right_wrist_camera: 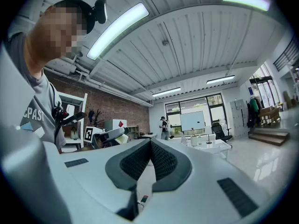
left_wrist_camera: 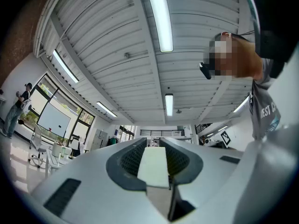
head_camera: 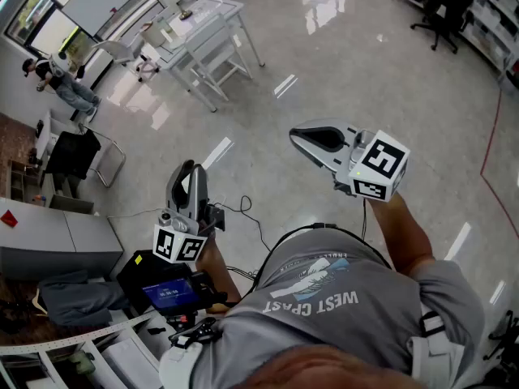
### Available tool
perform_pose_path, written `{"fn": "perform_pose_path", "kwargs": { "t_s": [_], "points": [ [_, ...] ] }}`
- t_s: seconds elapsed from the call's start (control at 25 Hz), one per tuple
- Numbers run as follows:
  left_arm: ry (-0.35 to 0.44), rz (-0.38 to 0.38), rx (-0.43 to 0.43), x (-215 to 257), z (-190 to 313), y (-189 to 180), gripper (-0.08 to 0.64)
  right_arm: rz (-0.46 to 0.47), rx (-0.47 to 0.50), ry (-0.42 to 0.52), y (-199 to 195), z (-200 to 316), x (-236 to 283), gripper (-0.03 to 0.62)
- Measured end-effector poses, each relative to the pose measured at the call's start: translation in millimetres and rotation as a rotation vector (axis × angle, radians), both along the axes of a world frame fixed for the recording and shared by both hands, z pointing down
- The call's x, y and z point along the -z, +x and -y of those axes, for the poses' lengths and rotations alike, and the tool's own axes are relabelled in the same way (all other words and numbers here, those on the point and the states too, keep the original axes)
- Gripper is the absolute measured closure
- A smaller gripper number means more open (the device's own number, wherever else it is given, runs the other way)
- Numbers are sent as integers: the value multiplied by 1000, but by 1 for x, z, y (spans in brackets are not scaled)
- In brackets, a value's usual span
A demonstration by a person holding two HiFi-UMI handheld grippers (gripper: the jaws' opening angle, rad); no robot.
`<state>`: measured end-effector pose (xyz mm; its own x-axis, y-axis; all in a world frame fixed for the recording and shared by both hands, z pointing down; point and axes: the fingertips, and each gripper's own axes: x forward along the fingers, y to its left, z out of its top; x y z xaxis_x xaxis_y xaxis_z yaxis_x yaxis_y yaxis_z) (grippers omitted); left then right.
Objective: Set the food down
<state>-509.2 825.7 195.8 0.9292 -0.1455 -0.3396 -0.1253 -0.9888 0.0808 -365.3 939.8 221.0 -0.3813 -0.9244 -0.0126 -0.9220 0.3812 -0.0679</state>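
At the far left a standing person (head_camera: pixel 61 79) is beside the windows, with white tables (head_camera: pixel 195 31) and chairs near them on the glossy grey floor (head_camera: pixel 340 47). The grey plastic left gripper (head_camera: pixel 190 170) is held up in the air, aimed at the white panelled ceiling (left_wrist_camera: pixel 107 27) with its strip lights. Its jaws are closed onto a pale cream flat slab of food (left_wrist_camera: pixel 154 167), which sits clamped between the dark ribbed pads, off any surface and well above the floor. To the right, the grey plastic right gripper (head_camera: pixel 297 136) is raised higher, tips pointing left; in its own view the jaws meet at the tips with nothing between them, only floor showing through the gap below. Farther right a black office chair (head_camera: pixel 444 2) stands by shelving, and a thin red line (head_camera: pixel 491 136) curves across the floor
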Motion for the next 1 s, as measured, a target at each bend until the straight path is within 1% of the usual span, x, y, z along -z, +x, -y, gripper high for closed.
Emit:
{"fn": "perform_pose_path", "kwargs": {
  "t_s": [0.16,0.6,0.84,1.0],
  "points": [
    [13,-1,-25,0,17,-10,468,-8,-29,13,-14,16,3,588],
    [7,-12,-47,-1,48,-47,468,-2,-53,23,-54,47,4,586],
    [3,-13,-53,-4,61,-60,468,28,-78,51,-64,62,8,584],
    [-2,-11,-57,-7,68,-66,468,24,-96,56,-69,69,8,585]
  ]
}}
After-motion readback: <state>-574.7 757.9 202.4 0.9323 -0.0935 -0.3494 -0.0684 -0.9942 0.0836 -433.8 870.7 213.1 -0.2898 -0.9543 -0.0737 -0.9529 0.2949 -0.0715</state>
